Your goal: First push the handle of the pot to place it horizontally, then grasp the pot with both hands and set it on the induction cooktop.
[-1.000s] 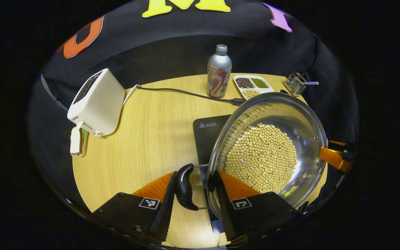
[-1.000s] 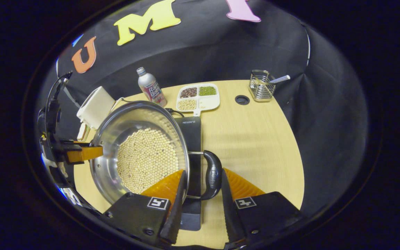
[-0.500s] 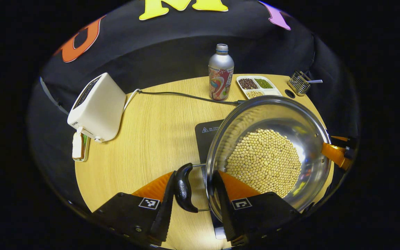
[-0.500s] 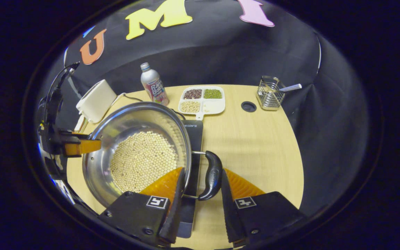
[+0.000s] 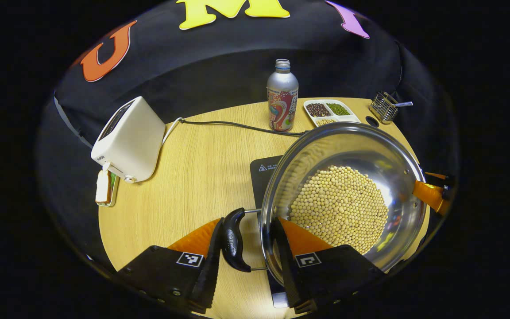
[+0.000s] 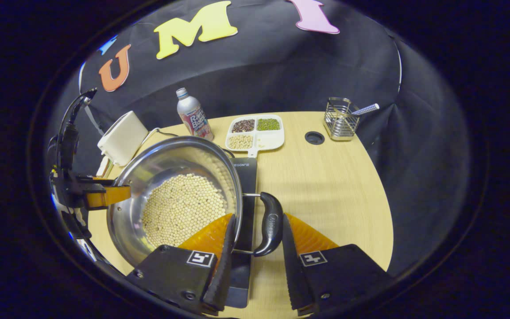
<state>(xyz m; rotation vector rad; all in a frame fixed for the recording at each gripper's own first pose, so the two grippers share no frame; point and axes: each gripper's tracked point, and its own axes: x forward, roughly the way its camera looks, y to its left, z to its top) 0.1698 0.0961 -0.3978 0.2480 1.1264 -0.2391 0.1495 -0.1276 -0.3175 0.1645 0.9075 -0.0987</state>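
1. Toaster far left on table, cord trailing right toward bottle.
2. Left gripper: jaws straddling pot's left handle; can't tell if both fingers press it.
3. Pot full of beans, over black cooktop; contact unclear.
4. Right gripper: jaws around right handle; pinch unconfirmed.
5. Bean tray, wire basket at back right.
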